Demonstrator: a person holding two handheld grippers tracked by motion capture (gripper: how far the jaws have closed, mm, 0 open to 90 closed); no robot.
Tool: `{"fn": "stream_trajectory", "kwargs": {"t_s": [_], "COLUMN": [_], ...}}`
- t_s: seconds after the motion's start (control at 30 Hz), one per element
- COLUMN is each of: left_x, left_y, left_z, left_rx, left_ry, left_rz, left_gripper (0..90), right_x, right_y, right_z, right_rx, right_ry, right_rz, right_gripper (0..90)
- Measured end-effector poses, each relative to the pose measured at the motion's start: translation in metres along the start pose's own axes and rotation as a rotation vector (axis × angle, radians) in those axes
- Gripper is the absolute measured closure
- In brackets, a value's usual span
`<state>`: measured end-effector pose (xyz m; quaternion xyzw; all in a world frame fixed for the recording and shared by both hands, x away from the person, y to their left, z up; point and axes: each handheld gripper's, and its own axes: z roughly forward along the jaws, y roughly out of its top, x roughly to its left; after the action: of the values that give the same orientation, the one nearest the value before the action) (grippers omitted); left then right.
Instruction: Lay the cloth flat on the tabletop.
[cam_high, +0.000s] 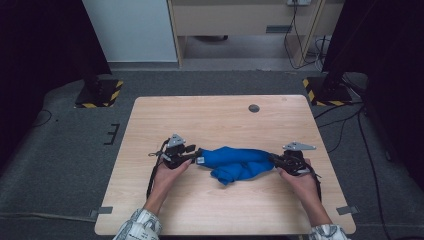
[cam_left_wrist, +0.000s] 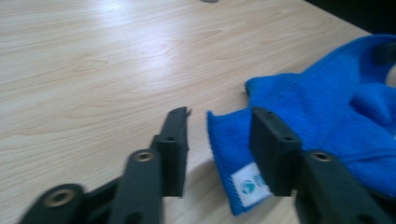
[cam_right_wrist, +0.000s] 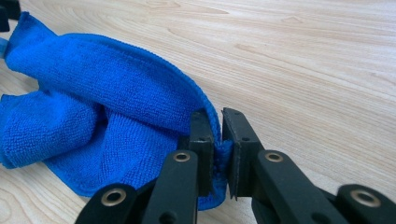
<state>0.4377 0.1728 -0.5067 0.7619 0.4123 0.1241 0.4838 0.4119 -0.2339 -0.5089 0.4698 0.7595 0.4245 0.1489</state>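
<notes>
Blue microfibre cloth (cam_high: 237, 163) lies bunched in a rumpled roll on the pale wooden table (cam_high: 210, 120), a little nearer the person's edge than the far one, stretched between the two hand-held grippers. In the high view the left gripper (cam_high: 196, 159) sits at the cloth's left end and the right gripper (cam_high: 276, 161) at its right end, each held by a hand coming in from the bottom, with patterned sleeves at the frame's lower edge.

From the left gripper view, the left gripper (cam_left_wrist: 219, 135) has its jaws spread apart; a corner of the cloth (cam_left_wrist: 327, 121) carrying a small white label (cam_left_wrist: 247, 184) lies on the table between them, close to the right-hand jaw, and the pads do not press on it.

From the right gripper view, the right gripper (cam_right_wrist: 219, 140) has its jaws squeezed together on a folded edge of the cloth (cam_right_wrist: 93, 102), the blue fabric pinched in the narrow slit between the pads; the rest of the cloth spreads away to the left across the wood in soft folds.

A small dark round spot (cam_high: 254, 108) marks the table's far side
</notes>
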Motion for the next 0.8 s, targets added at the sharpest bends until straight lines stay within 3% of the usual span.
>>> {"fn": "stream_trajectory", "kwargs": {"t_s": [0.1, 0.23, 0.33, 0.43, 0.63, 0.73, 0.8], "left_x": [-0.002, -0.008, -0.009, -0.005, -0.003, -0.006, -0.007], "left_y": [0.005, 0.007, 0.003, 0.001, -0.004, -0.004, -0.003], "left_z": [0.007, 0.013, 0.017, 0.016, 0.019, 0.019, 0.019], "left_rx": [0.025, 0.049, 0.084, 0.087, 0.117, 0.127, 0.130], "left_ry": [0.002, -0.032, -0.016, -0.020, -0.074, -0.111, -0.118], "left_rz": [0.012, 0.020, 0.030, 0.000, -0.022, -0.028, -0.009], "left_gripper": [42.7, 30.8, 21.5, 17.1, 20.2, 31.8, 40.4], "right_x": [0.001, 0.002, 0.001, 0.002, 0.004, 0.003, 0.002], "right_y": [0.000, 0.000, 0.001, 0.000, 0.001, 0.001, 0.001], "right_z": [0.000, -0.001, -0.002, -0.003, -0.003, -0.005, -0.006], "right_rx": [-0.002, -0.005, -0.004, -0.006, -0.008, -0.012, -0.020], "right_ry": [0.001, 0.002, 0.004, 0.005, 0.007, 0.012, 0.027], "right_rz": [-0.007, -0.004, -0.005, -0.009, -0.011, -0.007, 0.017], "right_gripper": [82.5, 82.4, 82.3, 82.2, 81.9, 81.9, 82.0]}}
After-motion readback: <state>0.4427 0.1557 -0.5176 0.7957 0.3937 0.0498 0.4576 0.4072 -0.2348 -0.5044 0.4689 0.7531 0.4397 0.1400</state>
